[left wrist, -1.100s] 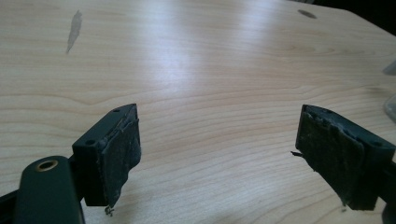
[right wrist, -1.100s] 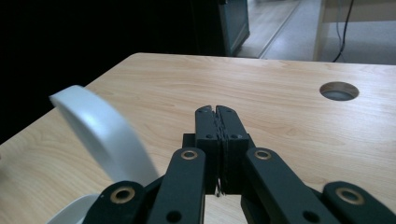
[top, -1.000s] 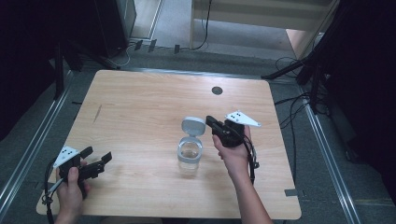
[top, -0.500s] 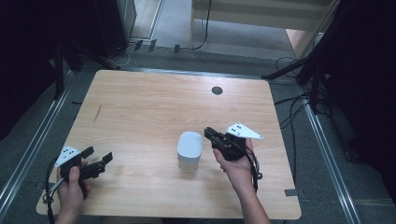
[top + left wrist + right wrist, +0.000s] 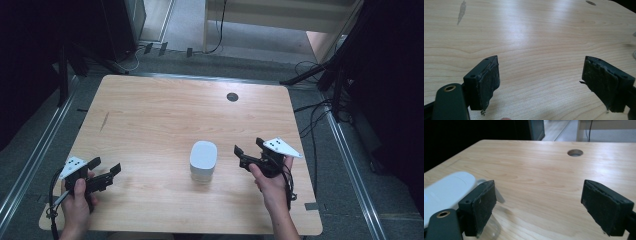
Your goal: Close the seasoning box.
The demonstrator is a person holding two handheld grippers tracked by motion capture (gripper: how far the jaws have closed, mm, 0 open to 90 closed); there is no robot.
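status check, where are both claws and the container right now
Left claw open, empty, near table corner. Right claw open, just right of lidded container, not touching. Nothing in the way.

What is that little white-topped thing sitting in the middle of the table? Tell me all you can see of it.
It is a small container with a white, rounded-square lid closed flat on top and a clear, glass-like body below. It stands upright on the wooden table, near the front middle. Nothing grips it: the right gripper sits open just beside it, apart. In the right gripper view its lid looks smooth and matte.
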